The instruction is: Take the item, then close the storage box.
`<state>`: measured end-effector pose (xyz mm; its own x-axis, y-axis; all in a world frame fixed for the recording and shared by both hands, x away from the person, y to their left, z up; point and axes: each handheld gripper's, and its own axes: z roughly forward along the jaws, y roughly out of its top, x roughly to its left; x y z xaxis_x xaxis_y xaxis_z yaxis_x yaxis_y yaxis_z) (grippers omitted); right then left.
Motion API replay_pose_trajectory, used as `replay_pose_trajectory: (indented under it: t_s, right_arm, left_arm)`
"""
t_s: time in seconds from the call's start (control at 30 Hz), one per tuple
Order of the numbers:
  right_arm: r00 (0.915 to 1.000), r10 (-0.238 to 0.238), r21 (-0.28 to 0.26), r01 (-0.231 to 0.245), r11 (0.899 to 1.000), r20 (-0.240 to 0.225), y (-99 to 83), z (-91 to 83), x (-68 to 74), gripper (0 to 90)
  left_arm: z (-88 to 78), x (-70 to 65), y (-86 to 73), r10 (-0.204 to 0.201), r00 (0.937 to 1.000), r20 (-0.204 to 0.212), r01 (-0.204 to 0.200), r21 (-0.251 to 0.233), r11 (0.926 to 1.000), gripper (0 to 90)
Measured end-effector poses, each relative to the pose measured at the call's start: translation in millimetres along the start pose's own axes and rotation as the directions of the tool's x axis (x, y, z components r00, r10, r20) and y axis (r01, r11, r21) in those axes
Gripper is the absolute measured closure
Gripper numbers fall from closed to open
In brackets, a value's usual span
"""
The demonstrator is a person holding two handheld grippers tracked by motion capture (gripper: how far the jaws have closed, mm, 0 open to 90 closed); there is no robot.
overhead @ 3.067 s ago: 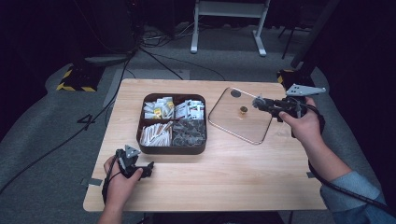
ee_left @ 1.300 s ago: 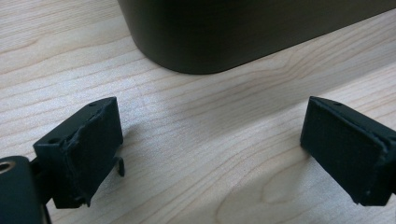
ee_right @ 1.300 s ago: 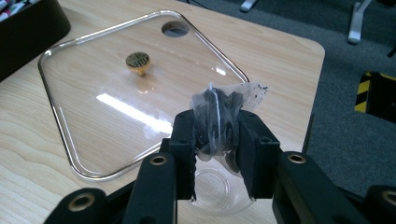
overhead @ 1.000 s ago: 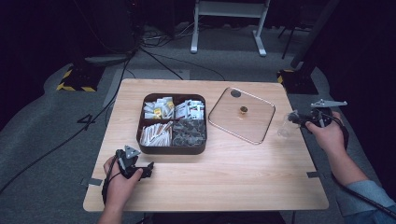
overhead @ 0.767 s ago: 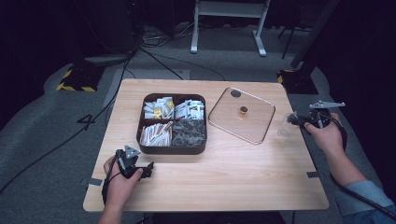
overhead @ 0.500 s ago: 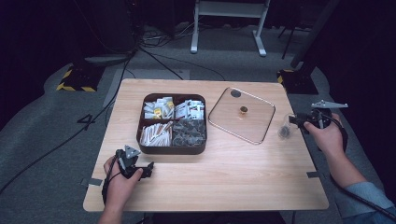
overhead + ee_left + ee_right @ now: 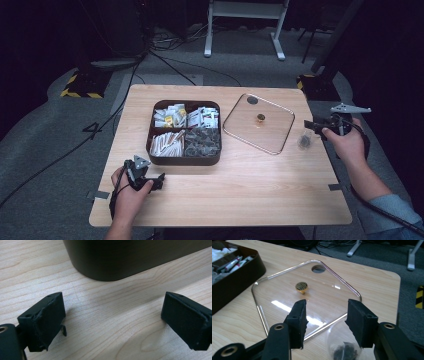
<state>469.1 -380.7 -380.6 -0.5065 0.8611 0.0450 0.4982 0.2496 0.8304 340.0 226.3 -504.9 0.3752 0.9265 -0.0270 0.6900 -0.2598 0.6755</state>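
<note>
A dark brown compartment box (image 7: 185,132) holding sachets and sticks stands mid-table. Its glass lid (image 7: 257,122), with a gold knob (image 7: 260,118), lies flat to the right of it. A small clear bag with dark bits (image 7: 303,141) lies on the wood just right of the lid. My right gripper (image 7: 310,124) hovers over that bag; its jaws have just been opening and stand open, with the bag (image 7: 344,350) low between them, untouched, and the lid (image 7: 287,290) ahead. My left gripper (image 7: 158,181) rests open on the table by the box's near corner (image 7: 105,262), its jaws (image 7: 113,307) holding nothing.
The table's right edge (image 7: 327,165) runs close beside my right hand. Bare wood (image 7: 240,190) stretches across the front of the table. Cables, a yellow-black striped block (image 7: 80,87) and a white stand's feet (image 7: 245,30) are on the grey floor behind.
My right hand moved from over the glass lid to the table's right edge, its jaws opened, and the clear bag now lies on the wood. The left hand stayed put.
</note>
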Motion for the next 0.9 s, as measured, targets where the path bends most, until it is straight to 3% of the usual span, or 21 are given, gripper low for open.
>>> replay_pose_trajectory:
  t_s: [0.13,0.23,0.43,0.7,0.9]
  right_arm:
    - [0.9996,0.005,-0.015,-0.005,1.000,-0.028,3.8,2.5,7.5,49.2]
    - [0.9985,-0.018,-0.026,0.017,1.000,-0.051,10.0,9.0,18.3,46.6]
    - [0.9989,-0.032,-0.012,0.032,0.999,-0.035,18.8,18.7,27.6,46.3]
    - [0.9983,-0.018,0.050,0.021,0.999,-0.055,27.0,46.7,45.2,43.2]
    - [0.9991,-0.017,0.090,0.020,0.996,-0.038,29.0,71.1,48.9,40.9]
  left_arm:
    - [0.3,0.0,0.5,0.001,1.0000,-0.001,-0.001,0.002,1.0000,5.6]
    - [0.9,-0.3,1.0,-0.003,1.0000,0.002,0.003,0.004,1.0000,5.2]
    - [1.4,-0.3,1.4,0.000,1.0000,0.002,0.000,0.002,1.0000,5.1]
    - [1.3,-0.4,1.4,0.001,1.0000,0.001,-0.001,0.003,1.0000,5.1]
    - [1.0,-0.3,1.1,0.002,1.0000,-0.001,-0.002,0.002,1.0000,5.1]
